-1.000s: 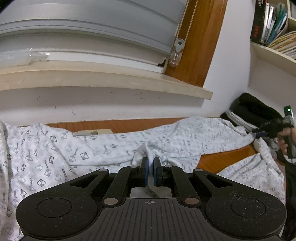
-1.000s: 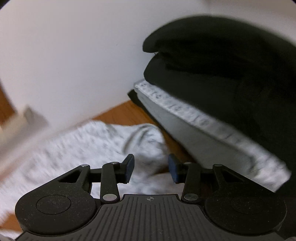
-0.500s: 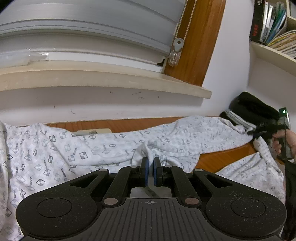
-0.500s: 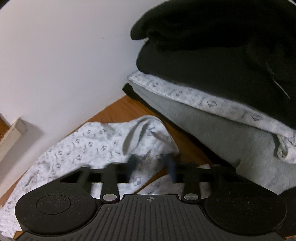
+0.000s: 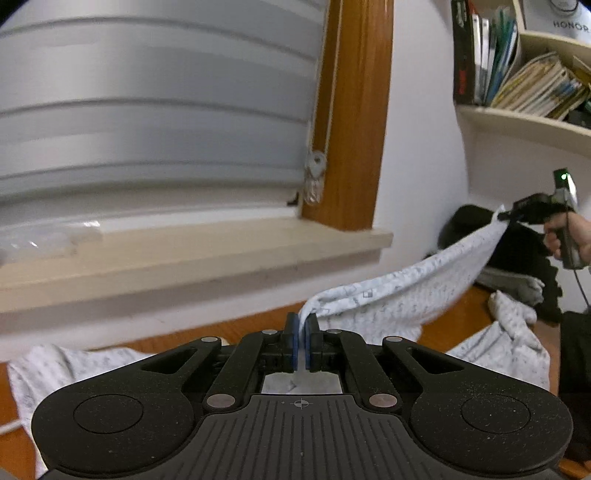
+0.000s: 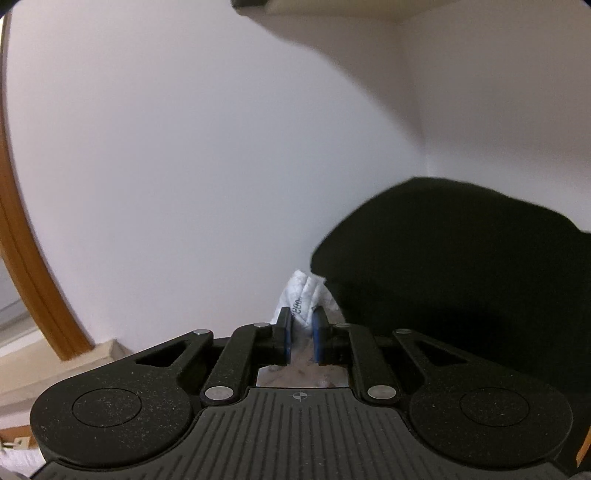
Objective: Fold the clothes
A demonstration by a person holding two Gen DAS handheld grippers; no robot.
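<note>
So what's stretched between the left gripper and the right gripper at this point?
The white patterned garment: the left wrist view shows it running from the left gripper up to the right gripper, both clamped on it.

Right gripper [image 6: 301, 334] in the foreground, black body, blue pads [image 6: 287, 338]. Its jaws have just been closing and now pinch a bunched fold of white patterned garment [image 6: 303, 298], which sticks up between and just past the fingertips. Printed marks on the cloth too blurred to read. Black folded clothing [image 6: 461, 266] bulks up at right, just behind the pinched cloth. Plain white wall [image 6: 192, 140] fills most of the view. Curved wooden frame [image 6: 26, 258] along the left edge, pale sill [image 6: 59, 363] at its foot. Underside of a shelf [image 6: 317, 7] at top
</note>
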